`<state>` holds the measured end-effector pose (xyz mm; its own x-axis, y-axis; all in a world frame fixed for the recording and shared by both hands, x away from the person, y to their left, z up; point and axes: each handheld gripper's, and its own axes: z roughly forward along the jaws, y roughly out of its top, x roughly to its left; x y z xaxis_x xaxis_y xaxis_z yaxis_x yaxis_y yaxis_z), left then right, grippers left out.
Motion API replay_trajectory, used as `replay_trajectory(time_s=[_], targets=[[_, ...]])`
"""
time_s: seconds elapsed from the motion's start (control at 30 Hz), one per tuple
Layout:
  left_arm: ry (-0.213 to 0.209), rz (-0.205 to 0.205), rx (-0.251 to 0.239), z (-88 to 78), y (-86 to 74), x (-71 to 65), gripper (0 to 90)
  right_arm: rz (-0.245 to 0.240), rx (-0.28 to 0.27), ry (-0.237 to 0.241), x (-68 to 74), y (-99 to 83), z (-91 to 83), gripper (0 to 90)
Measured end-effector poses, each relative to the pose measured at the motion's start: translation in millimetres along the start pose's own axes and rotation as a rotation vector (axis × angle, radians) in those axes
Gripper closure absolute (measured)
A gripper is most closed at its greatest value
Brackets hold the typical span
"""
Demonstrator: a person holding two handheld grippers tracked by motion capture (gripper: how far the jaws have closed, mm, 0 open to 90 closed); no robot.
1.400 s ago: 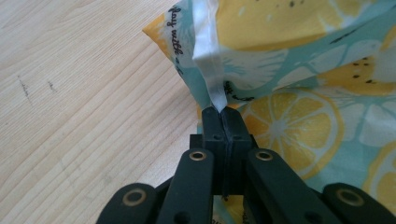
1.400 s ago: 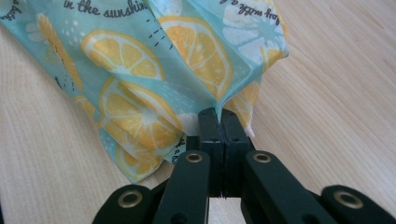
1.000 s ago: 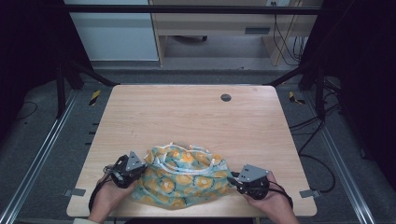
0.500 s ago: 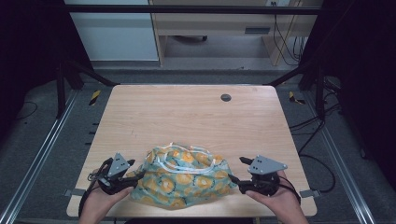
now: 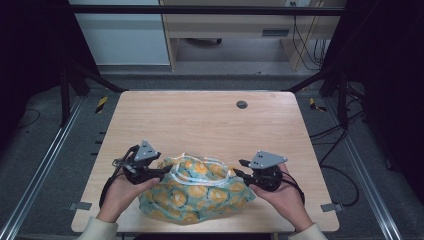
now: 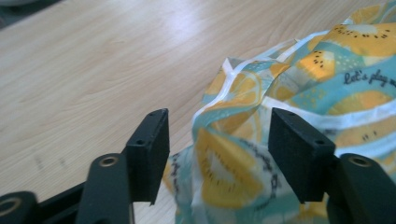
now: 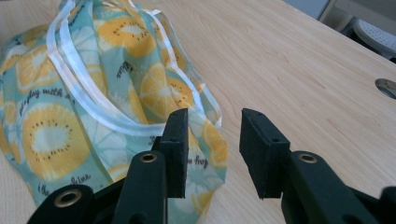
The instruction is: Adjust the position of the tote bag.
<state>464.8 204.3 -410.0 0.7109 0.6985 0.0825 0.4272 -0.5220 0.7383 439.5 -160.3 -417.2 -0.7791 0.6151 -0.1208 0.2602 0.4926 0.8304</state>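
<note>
Crumpled teal-and-orange fruit-print cloth (image 5: 197,192) lies at the table's (image 5: 210,125) near edge; left tongs (image 6: 215,140) spread around a fold, right tongs (image 7: 212,140) just closing, gapped beside its corner, pinching nothing.

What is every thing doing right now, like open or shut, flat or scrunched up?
Fruit-print cloth: scrunched in a heap on the table, not pinched.
Left gripper: open after its jaws just opened; cloth lies between the jaws, pads not pressing it.
Right gripper: open with a gap, jaws just closing; one jaw sits at the cloth's edge.
Table: wooden top, bare beyond the cloth.
Round insert: set flush in the tabletop.
</note>
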Motion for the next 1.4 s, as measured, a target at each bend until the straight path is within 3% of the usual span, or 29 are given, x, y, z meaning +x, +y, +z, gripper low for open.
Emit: replay_trajectory(time_s=[0.03, 0.13, 0.2, 0.27, 0.33, 0.37, 0.5, 0.63, 0.73, 0.83, 0.9, 0.93, 1.03, 1.13, 1.2, 1.27, 1.4], targets=[[-0.004, 0.005, 0.022, 4.2, 2.0, -0.6, 41.3, 0.002, -0.002, 0.002, 0.4, 0.1, 0.6, 62.1], [-0.007, 0.017, 0.081, 12.0, 4.6, -3.0, 61.2, 0.000, -0.006, 0.001, 1.8, -0.2, 1.4, 61.4], [0.022, 0.014, 0.045, 10.3, 5.6, -5.0, 79.0, 0.000, -0.003, -0.001, 2.9, 0.2, 0.7, 60.9], [0.037, 0.010, 0.002, 4.2, 7.4, -6.1, 86.5, 0.001, -0.005, 0.000, 3.7, 1.8, 0.2, 60.2], [0.050, 0.006, -0.027, -0.7, 8.7, -6.4, 87.8, 0.000, -0.010, -0.003, 4.1, 3.0, 0.2, 59.9], [0.056, -0.009, -0.092, -11.5, 12.8, -6.5, 88.0, -0.004, -0.011, -0.004, 5.3, 6.7, 0.8, 58.9], [0.045, -0.021, -0.178, -32.1, 25.6, -6.9, 88.4, -0.009, -0.024, -0.003, 6.6, 18.2, 4.3, 55.1], [0.030, -0.026, -0.231, -43.5, 35.1, -6.9, 89.5, -0.007, -0.028, 0.003, 7.3, 29.0, 15.4, 48.5], [0.043, -0.030, -0.271, -49.6, 38.5, -7.4, 90.0, -0.021, -0.027, 0.011, 7.8, 37.4, 26.0, 43.7], [0.038, -0.046, -0.289, -51.7, 40.9, -5.9, 90.0, -0.005, -0.015, 0.057, 7.9, 41.0, 33.8, 38.2], [0.036, -0.046, -0.297, -52.7, 42.2, -5.5, 90.0, -0.021, 0.001, 0.070, 11.0, 41.0, 40.4, 38.4], [0.038, -0.048, -0.302, -53.9, 42.5, -5.3, 90.0, -0.031, 0.012, 0.069, 11.5, 41.2, 44.3, 40.8], [0.041, -0.050, -0.321, -60.8, 41.2, -4.3, 90.0, -0.034, 0.042, 0.060, 9.9, 42.0, 53.1, 67.3], [0.044, -0.045, -0.317, -67.3, 35.2, -1.9, 90.0, -0.019, 0.018, 0.038, 5.9, 45.0, 49.7, 84.5], [0.036, -0.040, -0.316, -70.5, 29.9, -2.0, 90.0, -0.013, -0.001, 0.029, 4.5, 46.5, 45.7, 86.8], [0.013, -0.015, -0.313, -75.8, 18.4, -7.9, 90.0, -0.009, -0.065, -0.011, 5.6, 53.1, 24.1, 88.8], [-0.024, 0.040, -0.296, -80.2, -7.7, -22.9, 90.0, -0.067, -0.125, -0.004, 21.5, 48.7, -5.0, 88.6]])
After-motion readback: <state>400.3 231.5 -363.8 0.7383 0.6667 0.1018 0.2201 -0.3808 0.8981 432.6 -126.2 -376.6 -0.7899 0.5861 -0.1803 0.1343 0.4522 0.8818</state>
